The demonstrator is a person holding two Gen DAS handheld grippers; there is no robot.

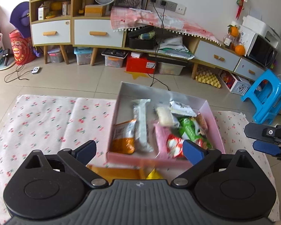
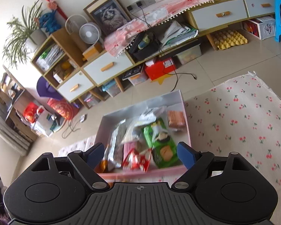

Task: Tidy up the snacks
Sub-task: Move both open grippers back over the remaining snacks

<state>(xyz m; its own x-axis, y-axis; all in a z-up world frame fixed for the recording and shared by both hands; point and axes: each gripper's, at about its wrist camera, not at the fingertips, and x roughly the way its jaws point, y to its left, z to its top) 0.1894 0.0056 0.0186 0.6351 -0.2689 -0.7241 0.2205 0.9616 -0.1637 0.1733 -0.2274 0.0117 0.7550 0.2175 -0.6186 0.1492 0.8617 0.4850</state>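
Note:
A pink open box (image 1: 214, 125) stands on a cherry-print cloth (image 1: 46, 121), holding several snack packets: an orange one (image 1: 124, 136), a long white one (image 1: 141, 123), a green one (image 1: 189, 129) and a red-and-white one (image 1: 175, 146). My left gripper (image 1: 138, 148) hovers open over the box's near edge, nothing between its fingers. An orange packet (image 1: 119, 172) and a yellow one (image 1: 155, 174) lie on the cloth in front of the box. My right gripper (image 2: 140, 150) is open and empty above the same box (image 2: 186, 116), over the green packet (image 2: 161, 142); its fingers (image 1: 262, 140) show at the right edge of the left wrist view.
Beyond the cloth is tiled floor with a black cable (image 1: 153, 78). A long low cabinet (image 1: 95, 33) with drawers and storage bins lines the wall. A blue plastic stool (image 1: 266, 97) and a yellow egg tray (image 1: 208, 77) stand at the right.

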